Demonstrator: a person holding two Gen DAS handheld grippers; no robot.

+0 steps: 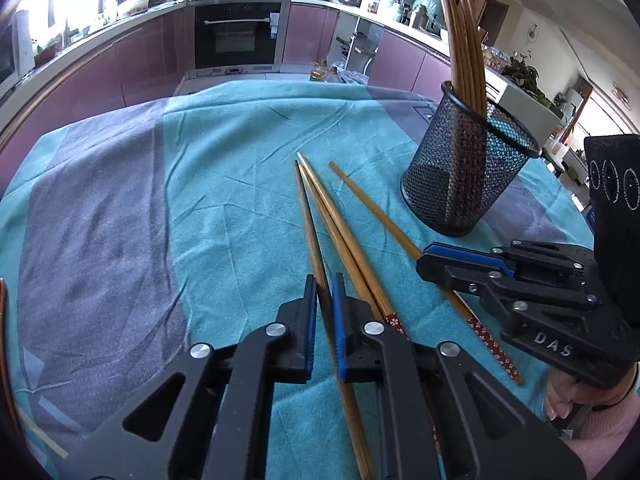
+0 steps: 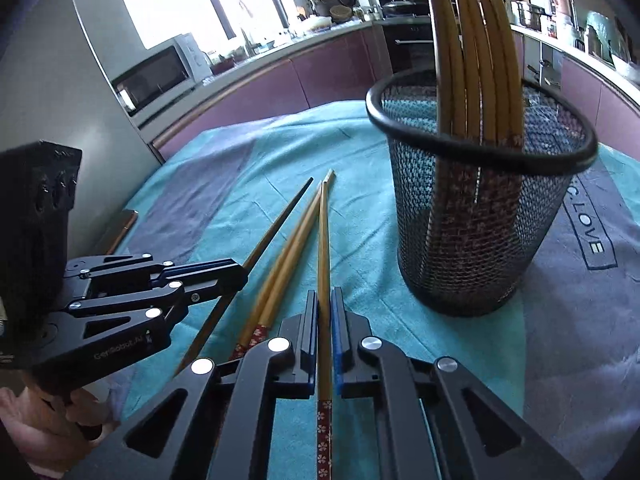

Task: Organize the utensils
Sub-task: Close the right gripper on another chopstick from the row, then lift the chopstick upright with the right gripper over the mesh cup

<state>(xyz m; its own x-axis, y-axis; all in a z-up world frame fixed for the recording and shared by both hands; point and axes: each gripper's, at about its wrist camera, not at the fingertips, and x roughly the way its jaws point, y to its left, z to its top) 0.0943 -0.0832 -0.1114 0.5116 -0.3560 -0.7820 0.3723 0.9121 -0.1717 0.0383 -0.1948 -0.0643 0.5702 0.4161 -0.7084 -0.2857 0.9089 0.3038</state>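
My left gripper is shut on a dark-tipped wooden chopstick that lies on the cloth and runs between its blue pads. Seen from the right wrist, the left gripper clamps that chopstick at mid-length. My right gripper is shut on a second chopstick with a red floral end; in the left wrist view the right gripper holds this chopstick. A pair of chopsticks lies loose between the two. A black mesh cup stands upright to the right with several chopsticks in it.
A teal and grey cloth covers the table. A person's hand grips the right gripper's handle. Purple kitchen cabinets and an oven stand behind the table, and a microwave sits on the counter at left.
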